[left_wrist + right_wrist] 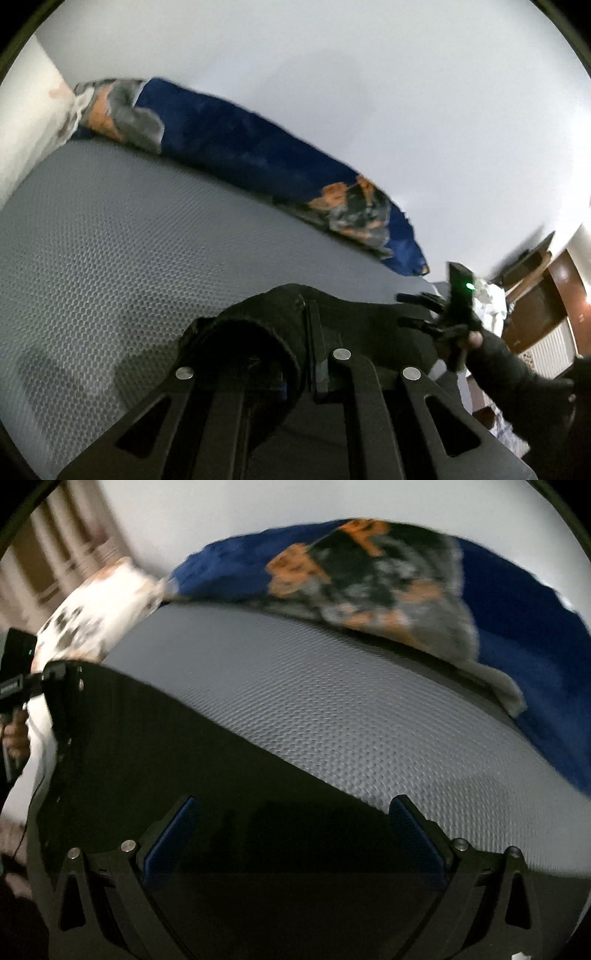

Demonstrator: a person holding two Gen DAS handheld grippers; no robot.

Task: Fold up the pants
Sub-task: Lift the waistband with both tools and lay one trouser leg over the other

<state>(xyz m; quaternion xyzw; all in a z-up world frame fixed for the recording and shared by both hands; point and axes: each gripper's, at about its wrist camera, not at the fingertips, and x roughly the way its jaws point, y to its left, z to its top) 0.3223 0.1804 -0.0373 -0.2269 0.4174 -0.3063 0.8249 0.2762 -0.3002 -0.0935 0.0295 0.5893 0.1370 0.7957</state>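
The black pants (221, 775) lie on the grey honeycomb-textured mattress (332, 709), spread as a dark flat panel across the lower left of the right wrist view. In the left wrist view the pants (258, 332) appear as a bunched black fold with a tubular opening directly at the left gripper (314, 354).

Left gripper: the fingers stand narrow and are closed on a fold of the pants fabric; the cloth wraps over and around the finger (317, 347) that shows.

Right gripper (291, 834): the fingers are spread wide, blue pads (173, 834) facing inward, with the pants surface lying between them. Whether the pads touch the fabric cannot be told. In the left wrist view the right gripper (424, 310) is at the right edge of the pants, held by a dark-sleeved hand (476, 339); a green indicator light (470, 286) shows on its body.

Surroundings: a blue blanket (524, 627) with an orange, grey and black patterned section (369, 579) lies along the far edge of the mattress. A white patterned pillow (99, 616) sits at the far left corner. A plain white wall (369, 110) stands behind the bed. Brown wooden furniture (546, 295) is visible at the right edge of the left wrist view. Both views are motion-blurred.
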